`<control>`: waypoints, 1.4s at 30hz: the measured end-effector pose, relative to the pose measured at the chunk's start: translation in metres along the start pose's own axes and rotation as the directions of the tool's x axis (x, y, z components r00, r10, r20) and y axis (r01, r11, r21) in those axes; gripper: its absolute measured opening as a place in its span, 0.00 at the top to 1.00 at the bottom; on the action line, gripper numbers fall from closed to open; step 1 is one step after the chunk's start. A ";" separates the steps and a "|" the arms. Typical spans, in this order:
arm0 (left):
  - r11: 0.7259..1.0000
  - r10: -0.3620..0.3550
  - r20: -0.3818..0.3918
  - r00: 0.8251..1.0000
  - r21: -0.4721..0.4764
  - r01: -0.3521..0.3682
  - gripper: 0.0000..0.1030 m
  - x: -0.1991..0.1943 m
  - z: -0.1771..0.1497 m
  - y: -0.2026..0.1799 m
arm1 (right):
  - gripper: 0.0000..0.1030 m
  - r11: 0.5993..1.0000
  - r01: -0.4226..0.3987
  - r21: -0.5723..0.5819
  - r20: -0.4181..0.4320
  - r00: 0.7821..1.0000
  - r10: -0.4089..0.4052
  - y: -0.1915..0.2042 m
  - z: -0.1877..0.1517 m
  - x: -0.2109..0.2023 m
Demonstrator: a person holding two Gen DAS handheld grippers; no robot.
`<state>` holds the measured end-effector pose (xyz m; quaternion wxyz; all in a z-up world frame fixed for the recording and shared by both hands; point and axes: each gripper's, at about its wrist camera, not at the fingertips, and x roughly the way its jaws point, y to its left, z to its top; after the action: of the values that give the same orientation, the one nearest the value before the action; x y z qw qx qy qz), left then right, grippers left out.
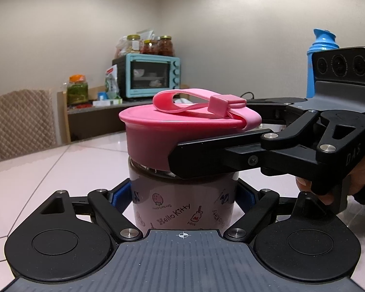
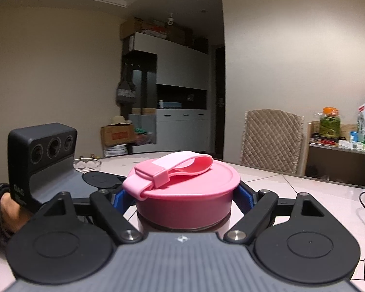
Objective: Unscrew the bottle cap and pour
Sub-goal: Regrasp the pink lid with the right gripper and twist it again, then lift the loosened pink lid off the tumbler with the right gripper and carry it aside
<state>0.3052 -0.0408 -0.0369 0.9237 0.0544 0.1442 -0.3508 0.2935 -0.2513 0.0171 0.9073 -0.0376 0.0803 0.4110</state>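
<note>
On the white tiled tabletop (image 1: 60, 160), near us, stands the pink Hello Kitty bottle (image 1: 182, 209). Our left gripper (image 1: 182, 194) pinches its body; our right gripper (image 2: 183, 194) clamps the pink cap (image 2: 187, 189). We should twist level, body held firm. A strap loop (image 2: 182, 164) lies folded across the cap.

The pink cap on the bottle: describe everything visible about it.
The pink cap is a wide, round, smooth plastic-looking lid with a lighter pink strap looped across its top. It sits slightly tilted on the Hello Kitty bottle, whose threads show beneath its rim. The right gripper clamps its sides; the left gripper holds the bottle below.
</note>
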 end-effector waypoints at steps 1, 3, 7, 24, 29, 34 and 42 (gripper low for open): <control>1.000 -0.005 -0.002 1.000 -0.005 0.005 0.13 -0.001 0.000 0.001 | 0.18 1.000 -0.009 0.001 0.001 1.000 0.009 0.000 0.000 0.000; 1.000 -0.005 -0.005 1.000 -0.006 0.005 0.13 -0.003 0.000 0.003 | 0.18 1.000 -0.027 0.000 0.005 1.000 0.027 -0.002 -0.001 0.000; 1.000 0.011 -0.008 1.000 0.007 -0.011 0.13 -0.008 -0.001 0.005 | 0.18 0.998 -0.057 -0.002 0.009 0.998 0.057 0.001 0.000 0.000; 0.998 0.057 -0.027 0.998 0.006 -0.057 0.13 -0.038 -0.006 0.014 | 0.18 0.982 -0.184 -0.039 0.014 0.983 0.185 0.005 0.004 0.013; 0.998 0.063 -0.034 0.997 0.022 -0.062 0.13 -0.050 -0.008 0.016 | 0.18 0.967 -0.254 -0.036 0.018 0.967 0.255 0.002 0.005 0.018; 0.998 0.061 -0.031 0.998 0.011 -0.060 0.13 -0.059 -0.011 0.019 | 0.18 0.955 -0.293 -0.049 0.017 0.956 0.294 0.003 0.006 0.023; 0.999 0.052 -0.020 0.998 -0.002 -0.052 0.13 -0.065 -0.015 0.022 | 0.18 0.936 -0.346 -0.063 0.005 0.938 0.347 -0.002 0.011 0.031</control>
<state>0.2703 0.0195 -0.0313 0.9310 0.0605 0.1525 -0.3259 0.3163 -0.2281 0.0230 0.8197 -0.0476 0.0658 0.5670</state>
